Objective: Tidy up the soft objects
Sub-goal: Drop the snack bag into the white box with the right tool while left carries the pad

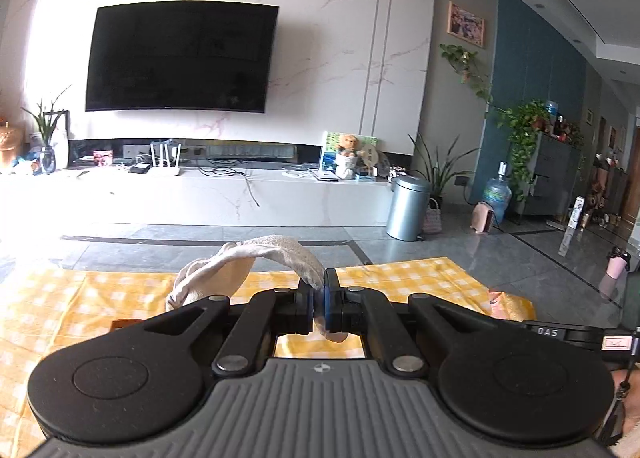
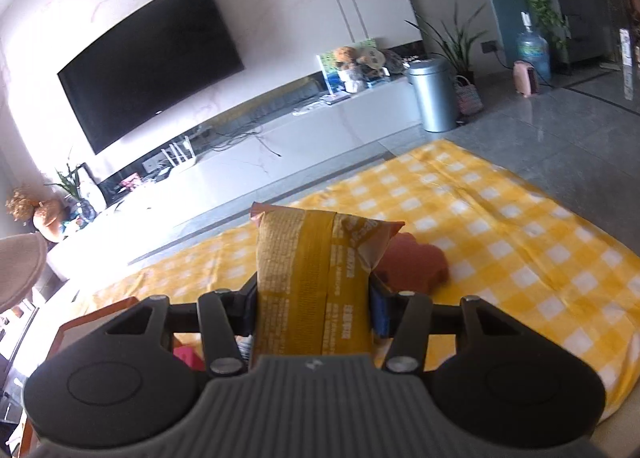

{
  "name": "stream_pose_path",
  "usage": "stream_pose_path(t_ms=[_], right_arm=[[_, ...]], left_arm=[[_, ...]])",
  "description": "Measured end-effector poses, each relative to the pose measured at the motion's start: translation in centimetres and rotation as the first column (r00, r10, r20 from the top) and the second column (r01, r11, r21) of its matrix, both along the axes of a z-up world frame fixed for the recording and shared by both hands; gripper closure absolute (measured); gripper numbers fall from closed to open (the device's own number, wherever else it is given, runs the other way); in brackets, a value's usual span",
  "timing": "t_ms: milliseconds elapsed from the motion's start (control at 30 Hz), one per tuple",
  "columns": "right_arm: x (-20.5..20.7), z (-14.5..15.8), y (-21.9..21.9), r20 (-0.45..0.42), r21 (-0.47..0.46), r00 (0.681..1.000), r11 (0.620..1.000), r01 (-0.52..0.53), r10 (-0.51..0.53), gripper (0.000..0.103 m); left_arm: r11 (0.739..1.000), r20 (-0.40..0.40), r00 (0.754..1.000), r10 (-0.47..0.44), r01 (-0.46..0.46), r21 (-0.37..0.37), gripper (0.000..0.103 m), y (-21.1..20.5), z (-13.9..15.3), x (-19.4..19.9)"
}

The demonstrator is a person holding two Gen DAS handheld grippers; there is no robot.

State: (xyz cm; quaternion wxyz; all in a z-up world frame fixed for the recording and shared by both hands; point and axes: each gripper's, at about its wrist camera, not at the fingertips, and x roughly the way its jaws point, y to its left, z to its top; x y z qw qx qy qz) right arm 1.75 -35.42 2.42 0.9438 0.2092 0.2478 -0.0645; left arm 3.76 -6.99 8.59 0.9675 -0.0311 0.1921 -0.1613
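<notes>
**Two grippers, two soft things held above a checked cloth**

The left gripper (image 1: 319, 300) has its jaws pressed nearly together on a thin fold of a beige cloth (image 1: 244, 266). The cloth looks like soft, slightly nubbly fabric; it arches up from the pinch, droops to the left in a loose bunch, and a small end pokes out below the jaws. It hangs above the yellow-and-white checked cloth (image 1: 404, 278) that covers the surface below.

The right gripper (image 2: 314, 298) has its jaws spread wider and clamped on the two sides of a yellow snack bag (image 2: 312, 278). The bag is puffy, printed with small text, with a darker mustard band running down its middle and a crimped top seam with an orange-brown edge. It stands roughly upright between the fingers, above the same checked cloth (image 2: 500, 226). Just behind it on the cloth lies a reddish-brown soft object (image 2: 416, 262), whose shape cannot be made out.

A wooden-coloured rim (image 2: 100, 312), possibly a tray or box, shows at lower left in the right wrist view, with something pink (image 2: 188, 356) inside; the rest is hidden by the gripper.

Counted: one beige cloth, one snack bag, one reddish-brown object.
</notes>
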Motion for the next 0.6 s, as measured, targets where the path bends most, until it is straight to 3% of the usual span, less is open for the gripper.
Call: stream_pose_path(t_ms=[167,300,433,600], right_arm=[[0.3,1.6,4.5,0.043,-0.028,0.992,0.993,-0.118,0.12,0.051],[0.9,1.9,8.7,0.037,-0.053,0.965,0.965,-0.257,0.259,0.051],[1.4,2.0,12.9,0.023,-0.079,0.916,0.915,-0.397,0.399,0.051],[2.5,1.5,18.3,-0.008,-0.059,0.839,0.837,-0.544,0.544,0.051]], left_arm=[[0.995,0.031,0.997,0.071,-0.068,-0.067,0.098,4.4,-0.6,0.1],[0.987,0.022,0.993,0.112,-0.108,-0.121,0.098,7.2,-1.7,0.9],[0.974,0.041,0.982,0.184,-0.176,-0.14,0.097,9.9,-3.7,1.5],[0.953,-0.057,0.973,0.222,-0.229,-0.197,0.097,12.9,-5.7,3.5]])
